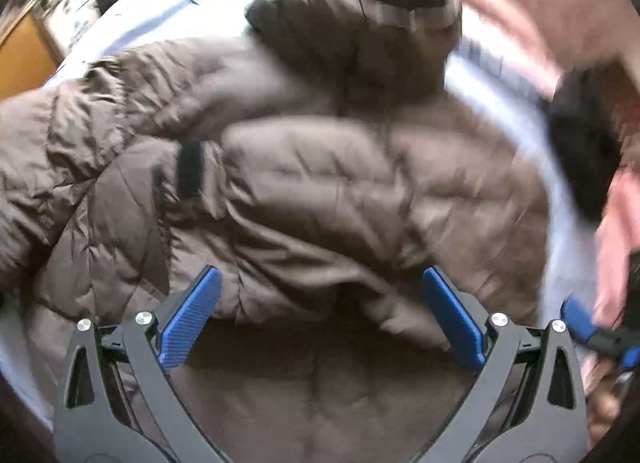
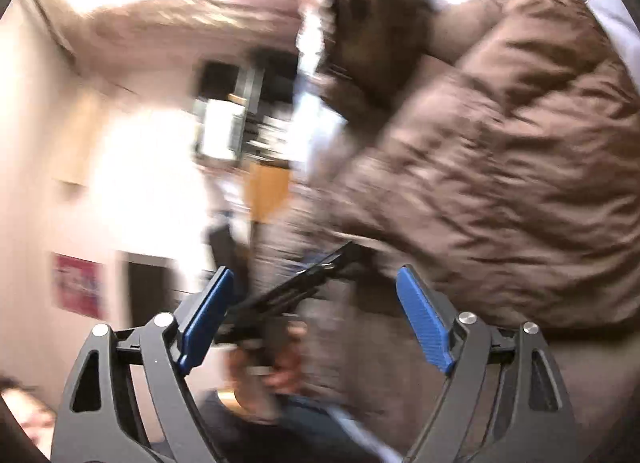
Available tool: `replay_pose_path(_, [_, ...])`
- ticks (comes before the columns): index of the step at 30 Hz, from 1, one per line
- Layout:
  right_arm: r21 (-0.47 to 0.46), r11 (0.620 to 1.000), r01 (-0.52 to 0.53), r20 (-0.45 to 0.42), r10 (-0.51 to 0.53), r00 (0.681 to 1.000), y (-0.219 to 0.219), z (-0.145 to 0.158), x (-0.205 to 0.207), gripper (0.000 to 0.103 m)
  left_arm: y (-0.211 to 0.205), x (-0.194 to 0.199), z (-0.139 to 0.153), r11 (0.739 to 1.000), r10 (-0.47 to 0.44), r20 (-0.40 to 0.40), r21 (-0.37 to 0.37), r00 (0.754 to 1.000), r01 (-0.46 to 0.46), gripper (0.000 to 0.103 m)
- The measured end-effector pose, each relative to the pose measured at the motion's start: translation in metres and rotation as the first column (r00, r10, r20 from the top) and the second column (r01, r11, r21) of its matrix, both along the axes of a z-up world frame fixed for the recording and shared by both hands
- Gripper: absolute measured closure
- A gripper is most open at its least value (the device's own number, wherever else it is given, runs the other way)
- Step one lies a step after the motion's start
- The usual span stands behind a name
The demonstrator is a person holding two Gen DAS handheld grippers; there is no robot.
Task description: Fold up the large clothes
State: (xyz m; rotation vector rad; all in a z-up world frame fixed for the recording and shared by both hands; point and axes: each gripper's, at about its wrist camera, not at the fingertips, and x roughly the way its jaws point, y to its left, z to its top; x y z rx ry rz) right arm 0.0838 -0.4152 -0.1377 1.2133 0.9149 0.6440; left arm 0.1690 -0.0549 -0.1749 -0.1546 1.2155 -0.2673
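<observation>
L wrist view: your left gripper (image 1: 322, 317) spread wide, nothing pinched; brown puffer jacket (image 1: 320, 191) right below and ahead, on pale sheet (image 1: 132, 19). Grab hem edge, not bulk.

R wrist view: right gripper (image 2: 316, 315) spread, empty; jacket (image 2: 500, 183) ahead-right. Blurry, so slow down.

1. L gripper (image 1: 320, 295): jaws wide apart, blue pads (image 1: 192, 319) bare, nothing pinched, pointing steeply down.
2. R gripper (image 2: 316, 295): jaws spread wide, pads (image 2: 424, 319) clear, no grip.
3. R gripper also seen at right edge of left wrist view (image 1: 600, 335), blurred.
4. Person's hand (image 2: 276, 367) holds L gripper handle, seen btw R fingers, blurred.
</observation>
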Motion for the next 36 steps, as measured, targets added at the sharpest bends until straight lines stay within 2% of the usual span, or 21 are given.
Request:
replay_pose_path(1, [0.028,0.999,0.018,0.027,-0.019,0.999,-0.004,0.005,-0.003,0.003,0.006,-0.001,0.008,0.999,0.034,0.043,-0.032,0.999,-0.032,0.002])
replay_pose_path(3, [0.029,0.999,0.028,0.062,-0.03,0.998,-0.006,0.012,-0.006,0.002,0.018,-0.008,0.027,0.989,0.114,0.13,-0.11,0.985,-0.1,0.002])
replay_pose_path(5, [-0.043,0.998,0.041,0.083,-0.037,0.996,-0.003,0.021,-0.006,0.002,0.012,-0.009,0.035,0.993,0.076,0.13,-0.099,0.989,-0.063,0.002])
replay_pose_path(7, [-0.148,0.987,0.06,0.096,-0.047,0.994,0.01,0.025,0.007,0.002,0.0,-0.007,0.031,0.999,-0.03,0.058,-0.023,0.998,0.031,0.002])
replay_pose_path(8, [-0.218,0.973,0.07,0.106,-0.047,0.993,0.013,0.029,0.007,0.002,-0.011,-0.004,0.026,0.995,-0.096,0.027,0.037,0.995,0.095,0.002])
replay_pose_path(9, [-0.245,0.967,0.072,0.104,-0.048,0.993,0.017,0.027,0.011,0.002,-0.017,-0.005,0.022,0.989,-0.123,0.03,0.08,0.992,0.121,0.002])
replay_pose_path(11, [-0.324,0.943,0.074,0.071,-0.054,0.996,0.02,0.021,0.012,0.002,-0.021,-0.009,0.017,0.98,-0.128,0.07,0.16,0.989,0.115,0.002])
replay_pose_path(13, [-0.459,0.885,0.079,0.019,-0.079,0.997,0.028,0.004,0.025,0.002,-0.029,-0.011,0.009,0.97,-0.159,0.084,0.201,0.984,0.139,0.002])
replay_pose_path(14, [-0.564,0.822,0.08,-0.021,-0.111,0.994,0.028,-0.002,0.028,0.002,-0.032,-0.009,0.004,0.965,-0.178,0.084,0.212,0.981,0.157,0.002])
replay_pose_path(17, [-0.691,0.719,0.072,-0.076,-0.171,0.982,0.022,-0.018,0.027,0.002,-0.039,-0.006,-0.007,0.957,-0.212,0.06,0.217,0.975,0.195,0.002])
replay_pose_path(19, [-0.697,0.715,0.056,-0.11,-0.183,0.977,0.016,-0.029,0.028,0.002,-0.042,-0.006,-0.012,0.955,-0.231,0.019,0.194,0.973,0.223,0.002])
replay_pose_path(21, [-0.678,0.734,0.047,-0.143,-0.194,0.971,0.009,-0.038,0.027,0.002,-0.045,-0.004,-0.021,0.954,-0.247,-0.019,0.168,0.969,0.247,0.002])
replay_pose_path(24, [-0.693,0.72,0.02,-0.189,-0.209,0.959,0.004,-0.049,0.026,0.002,-0.048,-0.001,-0.036,0.939,-0.25,-0.044,0.232,0.967,0.254,0.002])
replay_pose_path(27, [-0.737,0.675,-0.014,-0.235,-0.236,0.943,-0.004,-0.064,0.027,0.002,-0.048,0.006,-0.053,0.924,-0.246,-0.058,0.289,0.967,0.253,0.002])
replay_pose_path(29, [-0.741,0.672,-0.012,-0.253,-0.263,0.931,-0.008,-0.07,0.028,0.002,-0.045,0.01,-0.059,0.921,-0.232,-0.072,0.303,0.97,0.243,0.002])
replay_pose_path(31, [-0.709,0.704,0.047,-0.222,-0.285,0.932,-0.012,-0.062,0.022,0.002,-0.04,0.01,-0.05,0.935,-0.204,-0.063,0.282,0.977,0.214,0.002])
replay_pose_path(32, [-0.679,0.731,0.069,-0.183,-0.259,0.948,-0.01,-0.053,0.021,0.002,-0.037,0.009,-0.039,0.945,-0.201,-0.046,0.252,0.979,0.206,0.002])
replay_pose_path(33, [-0.675,0.735,0.068,-0.166,-0.242,0.956,-0.007,-0.048,0.021,0.002,-0.033,0.008,-0.025,0.956,-0.202,-0.014,0.216,0.979,0.2,0.002])
replay_pose_path(34, [-0.69,0.722,0.052,-0.154,-0.217,0.964,-0.002,-0.044,0.022,0.002,-0.028,0.008,-0.013,0.962,-0.194,0.02,0.2,0.981,0.186,0.002])
replay_pose_path(36, [-0.741,0.672,0.013,-0.158,-0.193,0.968,0.008,-0.042,0.022,0.002,0.002,0.011,0.024,0.981,-0.1,0.133,0.178,0.986,0.075,0.002])
